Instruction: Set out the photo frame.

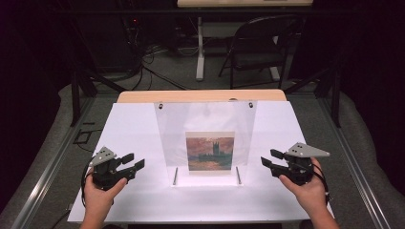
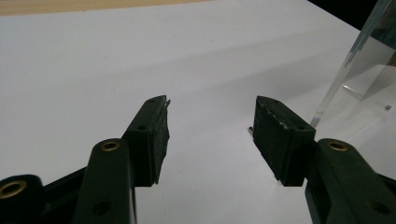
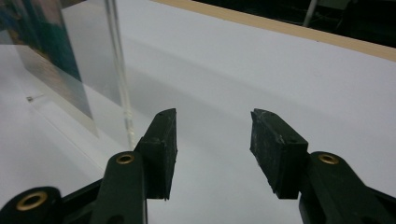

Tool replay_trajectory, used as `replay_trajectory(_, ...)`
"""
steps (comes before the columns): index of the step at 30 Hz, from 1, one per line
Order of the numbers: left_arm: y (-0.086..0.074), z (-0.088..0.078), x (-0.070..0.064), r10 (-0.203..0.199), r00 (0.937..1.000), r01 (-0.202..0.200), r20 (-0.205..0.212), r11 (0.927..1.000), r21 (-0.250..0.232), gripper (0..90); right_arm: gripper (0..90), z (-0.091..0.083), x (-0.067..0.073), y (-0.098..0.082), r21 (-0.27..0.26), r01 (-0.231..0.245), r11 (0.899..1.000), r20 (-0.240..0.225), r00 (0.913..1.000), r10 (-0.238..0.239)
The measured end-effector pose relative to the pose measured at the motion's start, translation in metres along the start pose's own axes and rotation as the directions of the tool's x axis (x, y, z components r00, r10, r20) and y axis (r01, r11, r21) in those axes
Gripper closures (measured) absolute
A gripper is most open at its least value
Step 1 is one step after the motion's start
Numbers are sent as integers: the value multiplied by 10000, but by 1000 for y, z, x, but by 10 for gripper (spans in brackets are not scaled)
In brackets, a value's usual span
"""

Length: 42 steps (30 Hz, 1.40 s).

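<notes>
The clear acrylic stand (image 1: pixel 205 136) sits at the centre of the high view, upright on the white sheet (image 1: pixel 138 129) that covers the table. A small painting print (image 1: pixel 210 151), with dark towers against a reddish sky, sits low in the stand's middle. Two short metal pins (image 1: pixel 175 176) lie on the stand's base, one on each side below the print.

Your left gripper (image 1: pixel 133 162) is at the lower left of that view, well apart from the stand's left edge and pointing toward it. Its jaws are spread, and in the left gripper view (image 2: pixel 210 121) nothing but bare white sheet lies between them; the stand's edge (image 2: pixel 348 60) rises at the right of that frame.

Your right gripper (image 1: pixel 269 160) is at the lower right of the high view, near the stand's right edge but not touching it. Its jaws are also spread and empty; in the right gripper view (image 3: pixel 212 135) the stand's edge (image 3: pixel 119 70) and the print (image 3: pixel 44 51) stand at the upper left, beside the left jaw.

The table's wooden edge (image 1: pixel 200 96) shows beyond the sheet, and a folding chair (image 1: pixel 258 47) stands on the floor at the top of the high view.
</notes>
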State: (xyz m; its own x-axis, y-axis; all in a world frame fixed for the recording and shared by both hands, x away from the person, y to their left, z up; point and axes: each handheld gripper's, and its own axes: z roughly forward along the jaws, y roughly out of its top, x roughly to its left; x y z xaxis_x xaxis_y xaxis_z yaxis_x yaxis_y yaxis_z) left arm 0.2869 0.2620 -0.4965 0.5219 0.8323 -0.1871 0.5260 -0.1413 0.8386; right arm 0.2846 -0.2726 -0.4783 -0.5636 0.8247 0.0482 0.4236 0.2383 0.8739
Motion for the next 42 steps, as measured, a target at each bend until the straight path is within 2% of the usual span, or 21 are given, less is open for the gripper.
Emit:
replay_trajectory(4,-9,-2,5,-8,9991,6,-417,10000,-50,456,508,-2,-6,-12,-193,-154,9997,336,9993,161)
replay_trajectory(8,-15,-3,10,-114,9989,108,-465,9999,-128,456,508,-2,-10,-21,-242,-464,9986,518,9975,476)
replay_trajectory(15,-23,1,13,-141,9987,130,-500,9997,-226,459,502,12,-16,-35,52,-580,9983,797,9952,574)
replay_trajectory(19,-28,5,16,-222,9983,214,-531,9997,-149,459,503,16,-16,-40,57,-709,9975,765,9946,703)
replay_trajectory(21,-31,9,17,-403,9984,398,-404,9991,-127,459,502,18,-16,-41,118,-764,9970,695,9947,754)
replay_trajectory(26,-32,13,16,-460,9985,459,-282,9989,-52,458,499,21,-15,-43,121,-860,9962,556,9948,852)
replay_trajectory(31,-33,16,14,-388,9988,389,-302,9992,51,458,491,26,-14,-45,360,-820,9960,459,9957,803)
replay_trajectory(42,-34,18,12,-294,9991,297,-306,9995,114,457,486,25,-15,-46,231,-926,9954,379,9951,916)
